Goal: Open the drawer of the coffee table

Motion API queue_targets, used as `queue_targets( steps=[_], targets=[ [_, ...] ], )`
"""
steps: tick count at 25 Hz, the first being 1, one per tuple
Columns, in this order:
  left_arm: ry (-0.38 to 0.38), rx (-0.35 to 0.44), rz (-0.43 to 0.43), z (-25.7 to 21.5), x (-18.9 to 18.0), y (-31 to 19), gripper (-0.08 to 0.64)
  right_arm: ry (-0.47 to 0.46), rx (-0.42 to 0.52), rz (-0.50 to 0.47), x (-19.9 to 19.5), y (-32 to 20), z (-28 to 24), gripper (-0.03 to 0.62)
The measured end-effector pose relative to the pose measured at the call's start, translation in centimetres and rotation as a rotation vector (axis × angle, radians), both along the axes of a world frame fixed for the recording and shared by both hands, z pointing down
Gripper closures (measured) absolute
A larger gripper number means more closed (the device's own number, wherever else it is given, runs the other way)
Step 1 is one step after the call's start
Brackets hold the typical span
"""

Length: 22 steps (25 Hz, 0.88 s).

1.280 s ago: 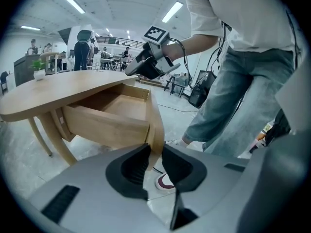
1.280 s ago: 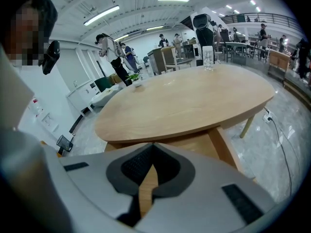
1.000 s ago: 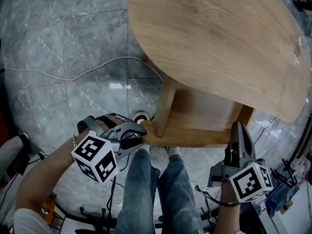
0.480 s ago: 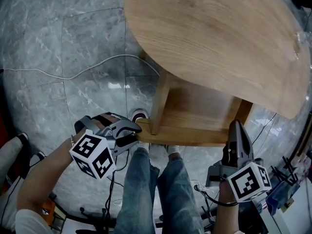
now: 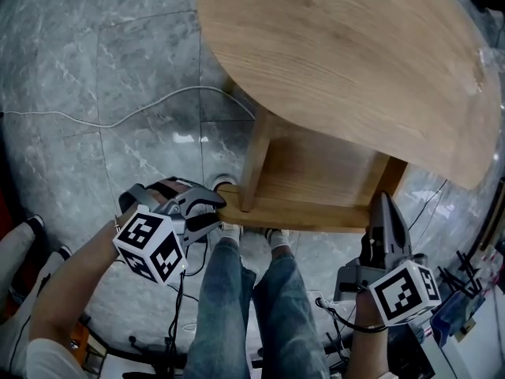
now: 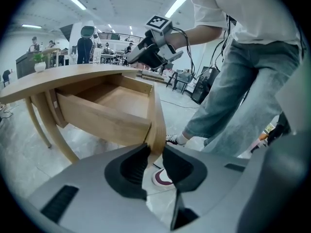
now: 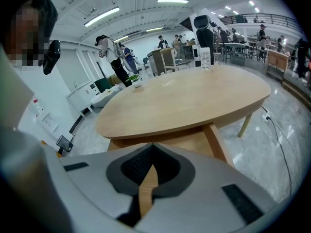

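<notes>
Wooden table [image 5: 347, 61] with an oval top stood on a grey marble floor [image 5: 118, 69]. Its drawer [image 5: 300, 215] was a little further out from under the top than one second before, toward the person's legs. It was a shallow box of light wood with its bottom in view. The left gripper [image 5: 211, 215] was clamped on the left end of its front board, and the right gripper [image 5: 385, 208] pinched the right end.

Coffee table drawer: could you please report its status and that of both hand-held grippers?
Left hand-held gripper shut on drawer front corner; right hand-held gripper shut on its far end; drawer pulled out; person's legs right behind it.
</notes>
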<state>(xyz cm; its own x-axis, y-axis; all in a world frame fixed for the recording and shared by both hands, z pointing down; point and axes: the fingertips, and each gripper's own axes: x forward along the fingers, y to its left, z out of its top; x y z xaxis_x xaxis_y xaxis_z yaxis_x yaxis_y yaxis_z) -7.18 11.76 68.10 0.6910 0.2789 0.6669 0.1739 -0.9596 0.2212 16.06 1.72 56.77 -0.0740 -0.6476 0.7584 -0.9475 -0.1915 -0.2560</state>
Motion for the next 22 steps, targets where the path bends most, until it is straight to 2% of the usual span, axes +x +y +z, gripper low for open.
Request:
queue_targets(
  steps=[22],
  targets=[
    [-0.037, 0.026, -0.013, 1.7, 0.2, 0.5, 0.466, -0.008, 0.003, 0.007, 0.2, 1.2, -0.2, 0.592]
  ],
)
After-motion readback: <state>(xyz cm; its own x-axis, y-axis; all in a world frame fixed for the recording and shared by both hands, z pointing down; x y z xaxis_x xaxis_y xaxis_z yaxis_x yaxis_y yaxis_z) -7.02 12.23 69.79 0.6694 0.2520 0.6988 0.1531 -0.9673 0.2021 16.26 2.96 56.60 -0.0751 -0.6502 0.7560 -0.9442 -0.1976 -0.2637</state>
